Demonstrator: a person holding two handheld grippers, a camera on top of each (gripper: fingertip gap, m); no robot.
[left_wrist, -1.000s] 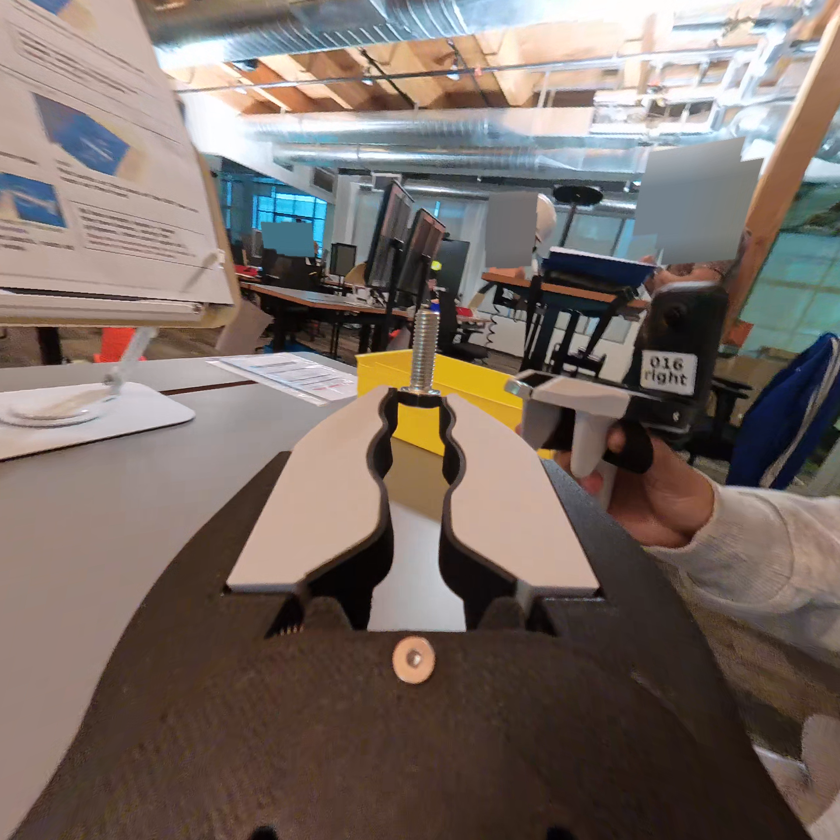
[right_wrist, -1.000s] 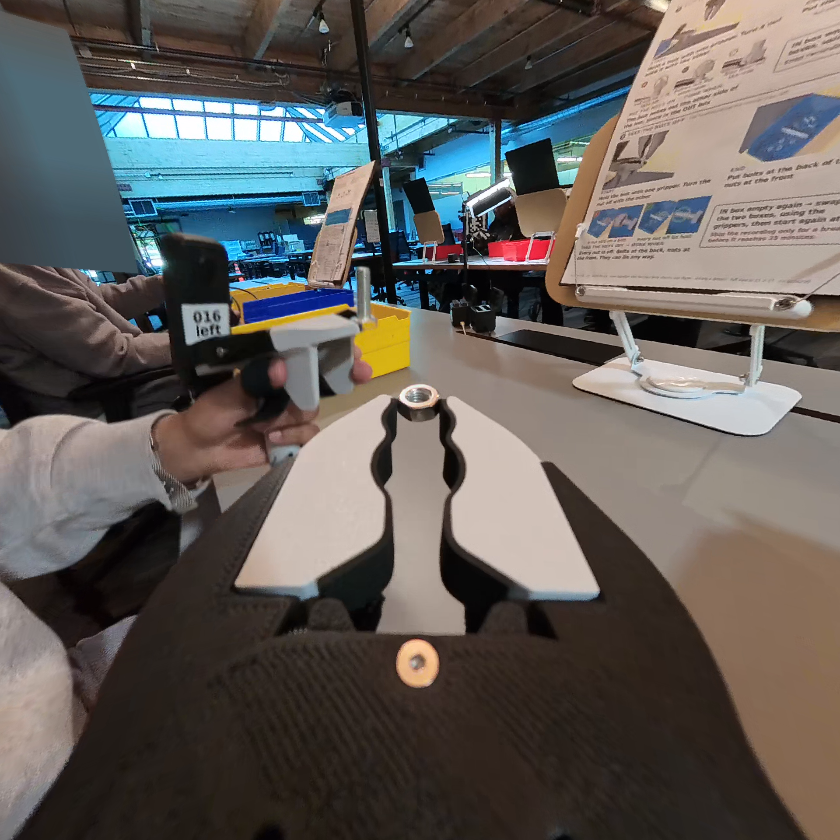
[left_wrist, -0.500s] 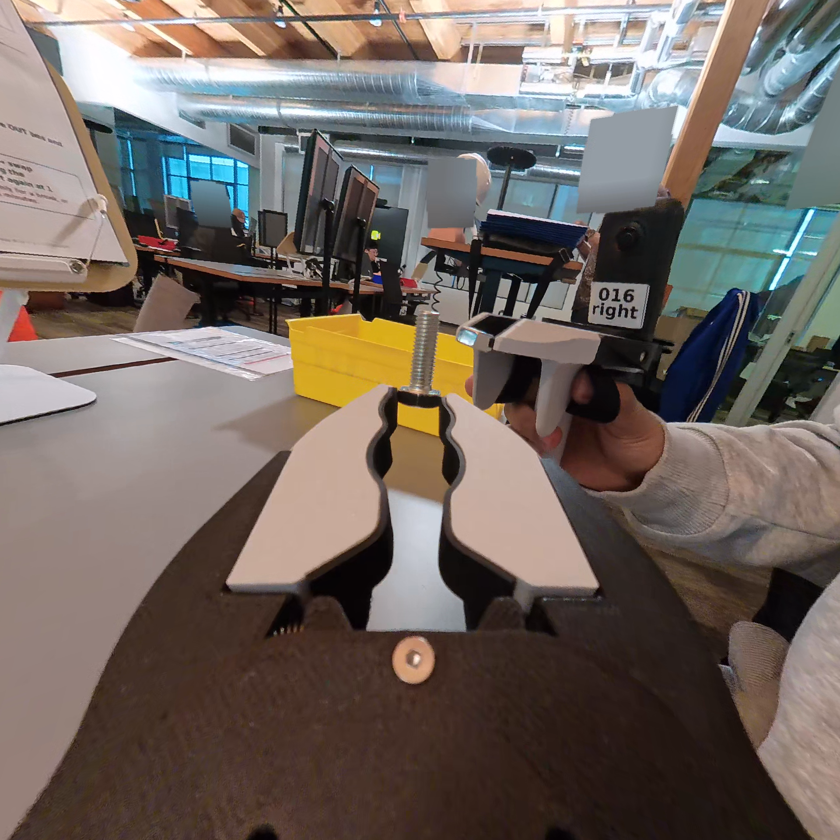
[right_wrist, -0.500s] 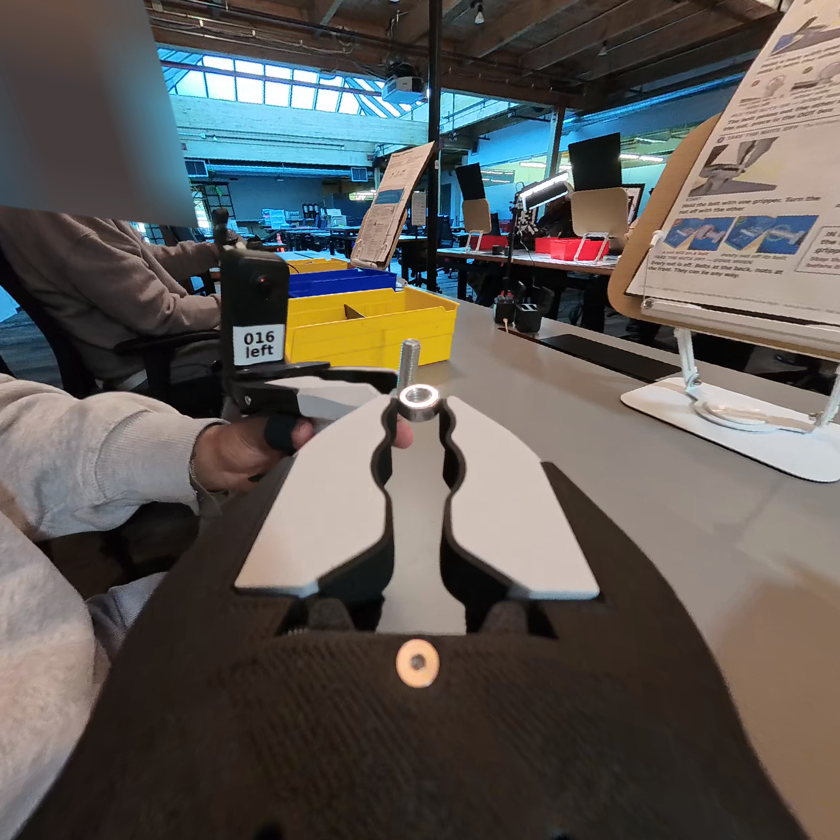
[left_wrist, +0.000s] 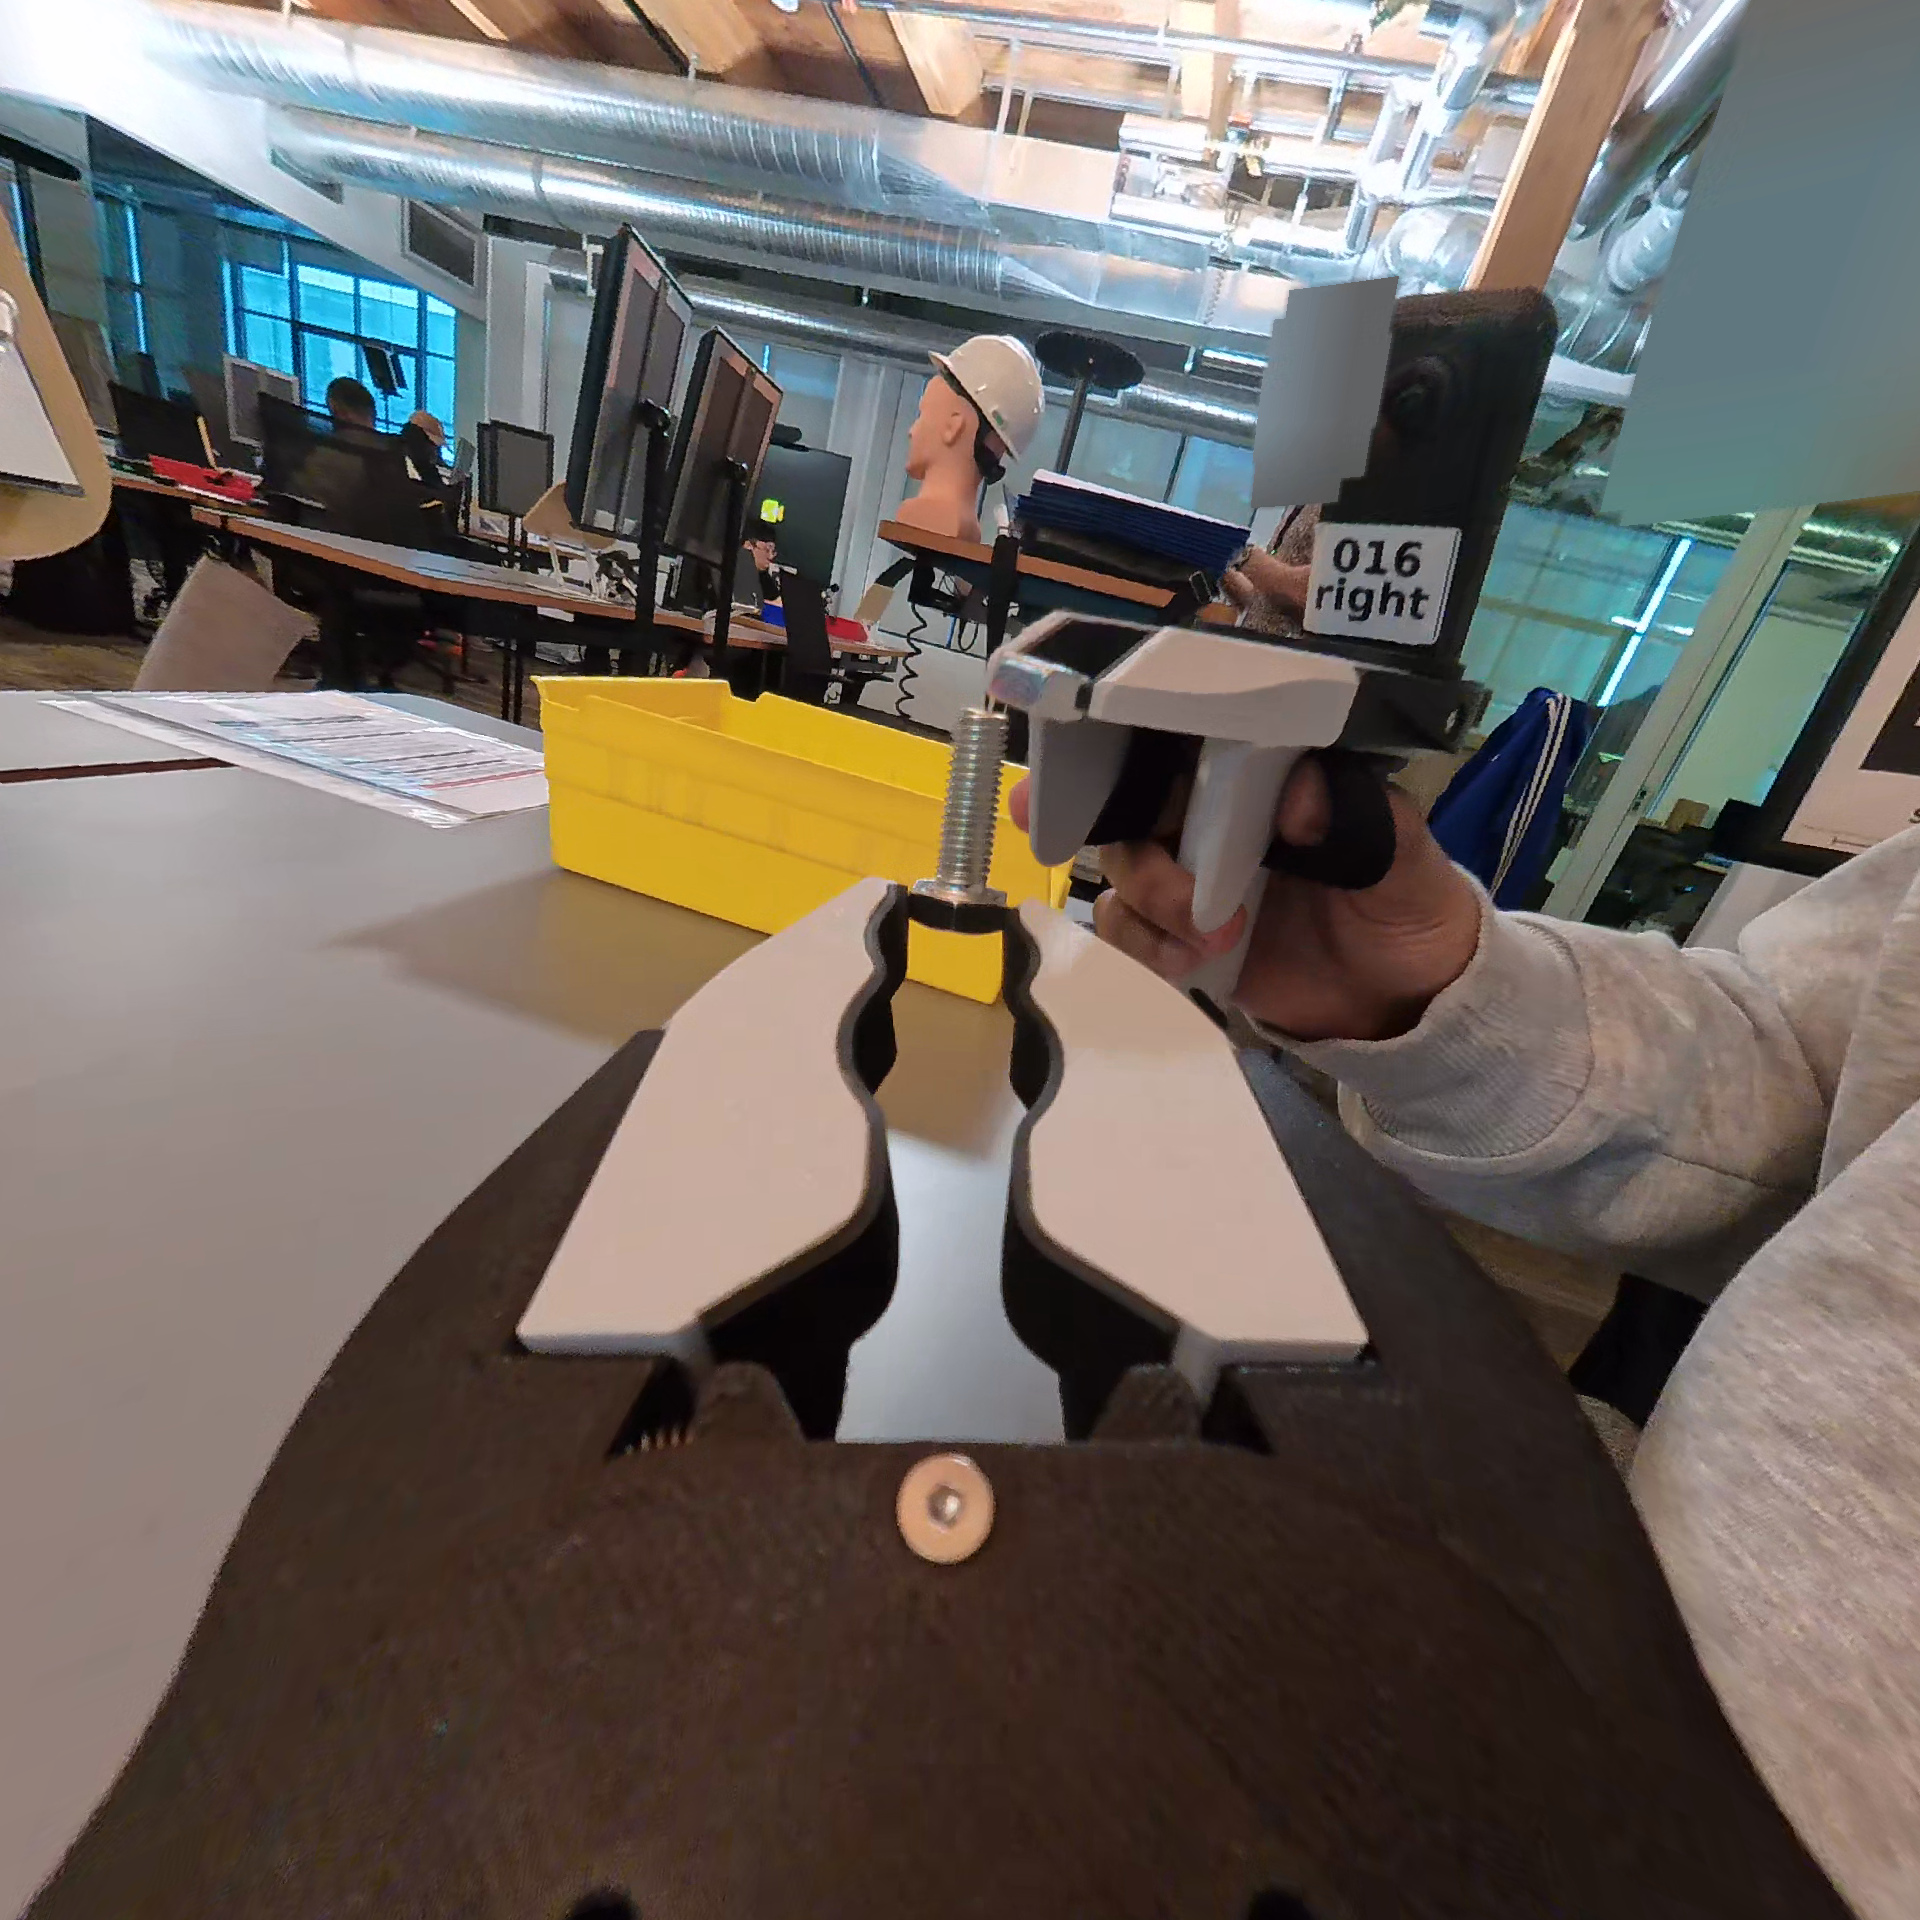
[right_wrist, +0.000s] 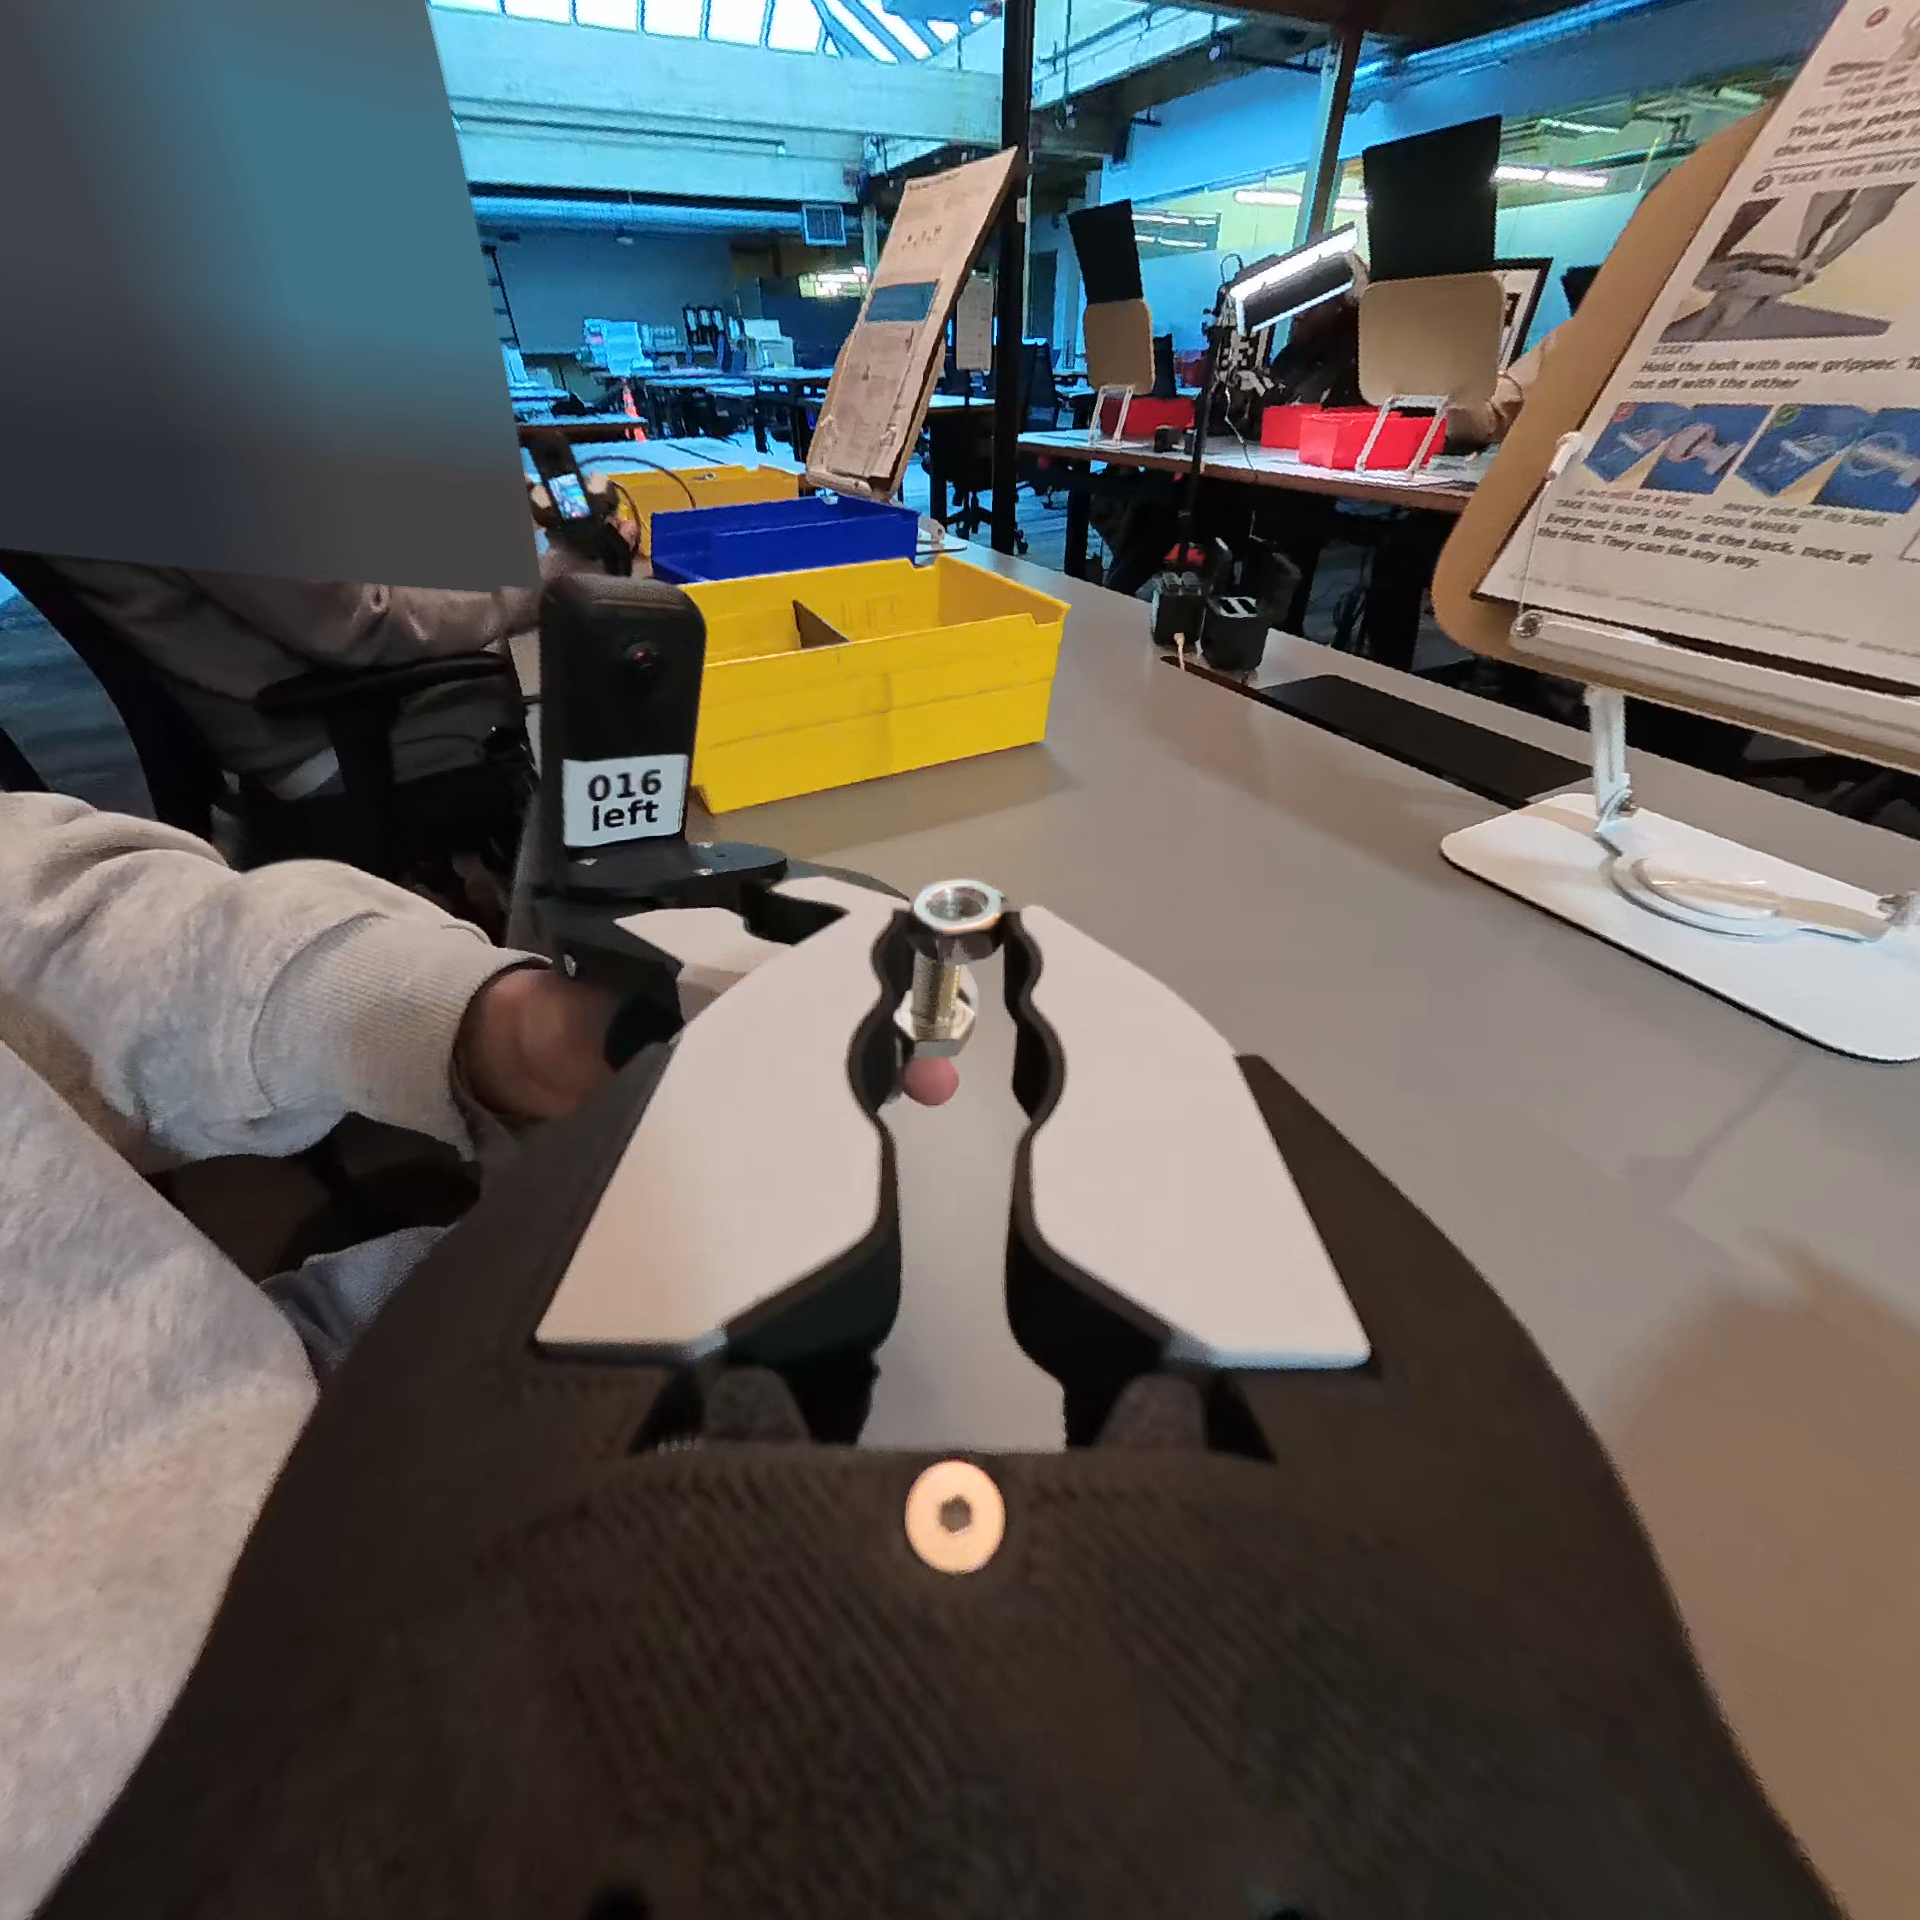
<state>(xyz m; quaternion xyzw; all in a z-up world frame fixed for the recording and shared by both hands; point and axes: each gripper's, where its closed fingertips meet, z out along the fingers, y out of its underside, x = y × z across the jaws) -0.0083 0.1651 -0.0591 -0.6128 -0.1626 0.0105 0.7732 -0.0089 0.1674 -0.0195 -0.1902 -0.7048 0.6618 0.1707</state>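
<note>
Left wrist view shows the left tongs (left_wrist: 954, 914) clamped on the hex head of a stiff, slick steel bolt (left_wrist: 970, 805) standing upright before the yellow bin (left_wrist: 748, 821), while the right tongs (right_wrist: 954, 935) pinch a small nut (right_wrist: 954, 920) poised at its threaded tip.

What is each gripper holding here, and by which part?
The left gripper clamps the bolt by its hex head, shank upright. The right gripper clamps the nut by its flats, directly above the bolt's tip.
</note>
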